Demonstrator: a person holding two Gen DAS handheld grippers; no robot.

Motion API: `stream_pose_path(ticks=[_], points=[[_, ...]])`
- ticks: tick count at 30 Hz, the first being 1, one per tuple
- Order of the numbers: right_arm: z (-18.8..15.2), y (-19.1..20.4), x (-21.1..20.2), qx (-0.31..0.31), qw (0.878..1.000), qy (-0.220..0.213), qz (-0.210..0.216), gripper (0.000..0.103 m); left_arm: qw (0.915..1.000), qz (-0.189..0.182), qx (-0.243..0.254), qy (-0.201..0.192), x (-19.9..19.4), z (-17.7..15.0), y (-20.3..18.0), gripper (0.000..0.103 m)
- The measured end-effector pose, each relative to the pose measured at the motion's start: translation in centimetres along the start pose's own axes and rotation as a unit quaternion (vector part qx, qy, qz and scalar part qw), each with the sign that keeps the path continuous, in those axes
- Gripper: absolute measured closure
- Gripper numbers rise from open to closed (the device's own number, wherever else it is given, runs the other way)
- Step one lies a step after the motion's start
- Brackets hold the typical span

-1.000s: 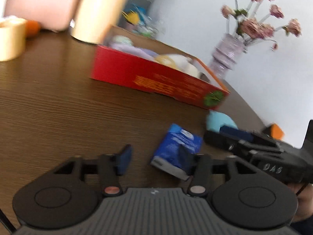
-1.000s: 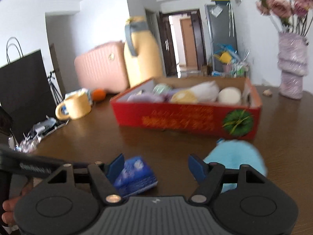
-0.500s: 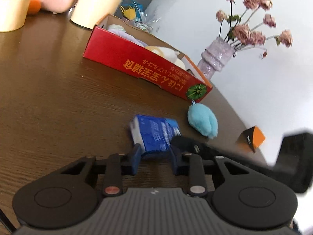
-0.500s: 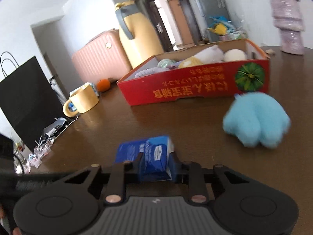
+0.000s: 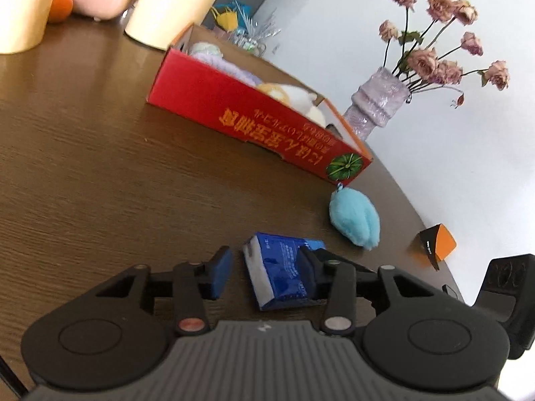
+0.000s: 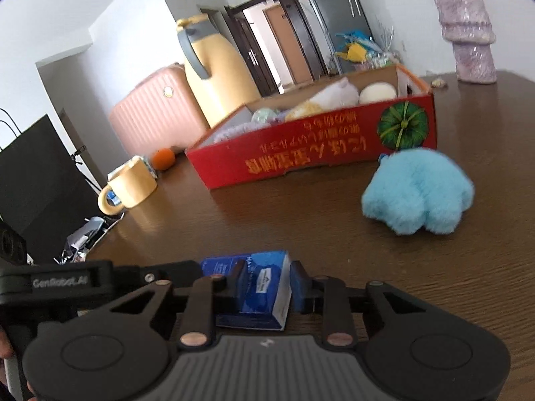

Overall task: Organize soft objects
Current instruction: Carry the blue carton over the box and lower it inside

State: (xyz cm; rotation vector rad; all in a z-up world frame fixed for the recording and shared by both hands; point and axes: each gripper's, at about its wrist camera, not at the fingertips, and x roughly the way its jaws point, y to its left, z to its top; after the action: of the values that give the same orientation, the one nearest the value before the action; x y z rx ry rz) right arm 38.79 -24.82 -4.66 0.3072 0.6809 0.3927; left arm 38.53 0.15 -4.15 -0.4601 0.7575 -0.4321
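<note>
A blue tissue pack (image 5: 282,269) lies on the brown table. My right gripper (image 6: 265,285) is shut on the tissue pack (image 6: 259,289). My left gripper (image 5: 264,272) is open, its fingers apart, with the pack between them nearer the right finger. A fluffy light-blue plush (image 5: 356,219) lies on the table just in front of the red cardboard box (image 5: 254,123), also shown in the right wrist view (image 6: 418,192). The red box (image 6: 317,155) holds several soft toys.
A purple vase with dried roses (image 5: 378,107) stands behind the box. A yellow mug (image 6: 128,188), an orange (image 6: 164,159) and a yellow jug (image 6: 217,73) stand at the far left. A small orange-and-black carton (image 5: 436,245) sits near the table's right edge.
My left gripper, which was shut on the tissue pack half a second ago, has opened. My right gripper stays shut on the pack. Both views have shifted slightly.
</note>
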Motion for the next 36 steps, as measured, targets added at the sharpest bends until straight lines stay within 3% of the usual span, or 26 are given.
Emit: stream_pose_path(ticks=[3,6,9,14,18,23,27,32,36], points=[[-0.2,-0.2,0.5,0.004,1.000,0.003,0.009,0.071,0.9998,-0.002,-0.003,0.020,1.4,-0.1,0.3,0.075],[-0.1,-0.7,0.7,0.016,1.000,0.006,0.021,0.070,0.9999,-0.003,0.006,0.014,1.4,-0.4,0.1,0.079],[-0.3,-0.6,0.5,0.017,1.000,0.001,0.019,0.077,0.9999,-0.004,0.001,0.011,1.4,-0.4,0.3,0.082],[-0.1,0.8,-0.7,-0.003,1.000,-0.019,0.000,0.081,0.9994,0.024,0.022,-0.013,0.8,-0.9,-1.2,0.081],[2.5,1.4,-2.1,-0.014,0.998,-0.055,0.003,0.081,0.9986,0.013,0.032,-0.041,-0.3,0.6,-2.5,0.081],[9.5,1.5,-1.8,-0.018,0.995,-0.098,0.015,0.081,0.9948,-0.003,0.061,-0.082,-0.5,6.4,-4.9,0.081],[16.0,1.1,1.1,-0.016,0.994,-0.107,0.020,0.081,0.9926,-0.008,0.069,-0.100,1.0,12.8,-5.7,0.081],[23.0,-0.7,7.4,-0.018,0.996,-0.083,0.005,0.081,0.9945,-0.001,0.066,-0.081,5.7,20.8,-4.7,0.081],[26.3,-4.3,13.1,0.020,0.999,-0.046,-0.019,0.081,0.9986,0.002,0.045,-0.030,12.1,25.0,-2.7,0.081]])
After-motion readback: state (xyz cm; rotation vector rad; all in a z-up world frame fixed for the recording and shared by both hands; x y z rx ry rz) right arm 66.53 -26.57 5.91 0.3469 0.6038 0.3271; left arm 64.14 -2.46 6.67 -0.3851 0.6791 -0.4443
